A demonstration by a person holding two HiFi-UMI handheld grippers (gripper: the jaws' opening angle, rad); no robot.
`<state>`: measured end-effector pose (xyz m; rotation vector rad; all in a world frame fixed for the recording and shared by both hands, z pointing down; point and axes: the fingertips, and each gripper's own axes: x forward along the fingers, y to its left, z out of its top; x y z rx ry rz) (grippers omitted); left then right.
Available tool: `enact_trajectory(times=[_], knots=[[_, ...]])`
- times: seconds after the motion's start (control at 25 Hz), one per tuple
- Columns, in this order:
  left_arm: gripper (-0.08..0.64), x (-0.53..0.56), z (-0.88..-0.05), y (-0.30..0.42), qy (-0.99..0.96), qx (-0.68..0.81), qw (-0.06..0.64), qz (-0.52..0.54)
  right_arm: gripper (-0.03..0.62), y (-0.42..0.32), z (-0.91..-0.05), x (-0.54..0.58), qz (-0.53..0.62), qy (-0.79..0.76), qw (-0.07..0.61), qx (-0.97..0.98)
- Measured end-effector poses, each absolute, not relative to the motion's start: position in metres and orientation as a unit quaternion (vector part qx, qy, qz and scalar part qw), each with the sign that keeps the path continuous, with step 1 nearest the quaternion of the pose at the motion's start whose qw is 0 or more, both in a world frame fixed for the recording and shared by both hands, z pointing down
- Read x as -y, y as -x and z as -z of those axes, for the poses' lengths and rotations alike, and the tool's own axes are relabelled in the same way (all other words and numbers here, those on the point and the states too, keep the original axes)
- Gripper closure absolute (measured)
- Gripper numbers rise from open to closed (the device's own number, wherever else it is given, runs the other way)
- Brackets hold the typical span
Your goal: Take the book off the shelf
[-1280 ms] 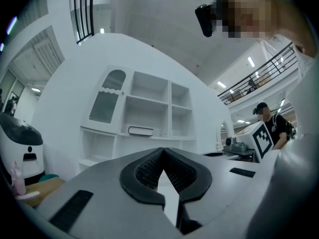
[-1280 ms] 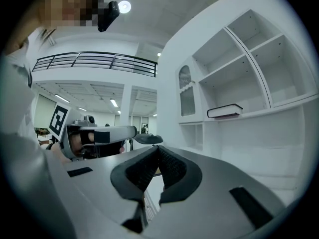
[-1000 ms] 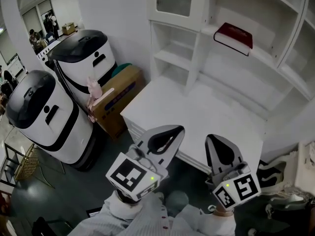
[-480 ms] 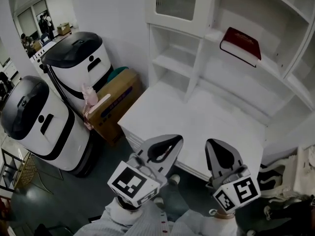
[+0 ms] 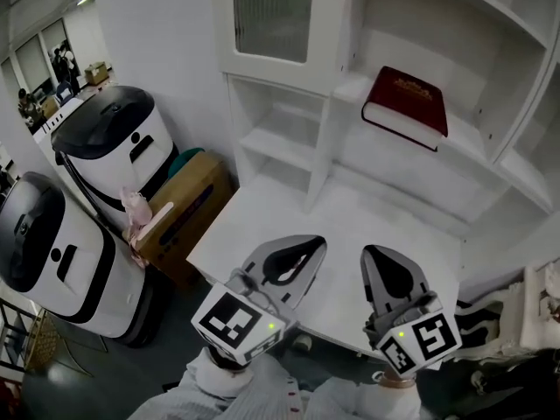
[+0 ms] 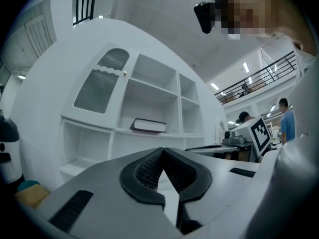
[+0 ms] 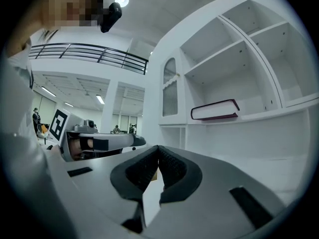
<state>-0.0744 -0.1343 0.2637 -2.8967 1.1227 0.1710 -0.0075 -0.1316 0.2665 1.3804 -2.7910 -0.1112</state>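
Observation:
A dark red book (image 5: 407,106) lies flat on a white shelf (image 5: 477,143) of the wall unit, seen from above in the head view. It also shows as a book (image 6: 148,126) in the left gripper view and as a book (image 7: 215,109) in the right gripper view, ahead of and above both grippers. My left gripper (image 5: 312,245) and right gripper (image 5: 371,256) hover side by side over the near edge of the white counter (image 5: 262,217), both shut and empty, well short of the book.
Two white-and-black robot units (image 5: 114,151) and a cardboard box (image 5: 179,213) stand left of the counter. A frosted cabinet door (image 5: 271,11) hangs above small open cubbies (image 5: 280,143). Shoes (image 5: 507,361) lie on the floor at the right. People stand in the far left background.
Both grippers have moved forward together toward the shelf unit, now reaching over the counter's near edge. The book appears larger and closer. Jaws stayed shut.

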Motion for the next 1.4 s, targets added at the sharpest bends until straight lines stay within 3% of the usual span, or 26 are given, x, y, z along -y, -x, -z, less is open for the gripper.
enact_trajectory(times=[0.6,1.4], knots=[[0.549,0.241,-0.235,0.007,0.937,-0.340,0.049,-0.057,0.578,-0.058,-0.229,0.233,0.073,-0.463,0.003,0.883],[0.549,0.298,-0.219,-0.004,0.950,-0.300,0.069,-0.058,0.578,-0.086,-0.212,0.267,0.097,-0.532,0.014,0.841]])
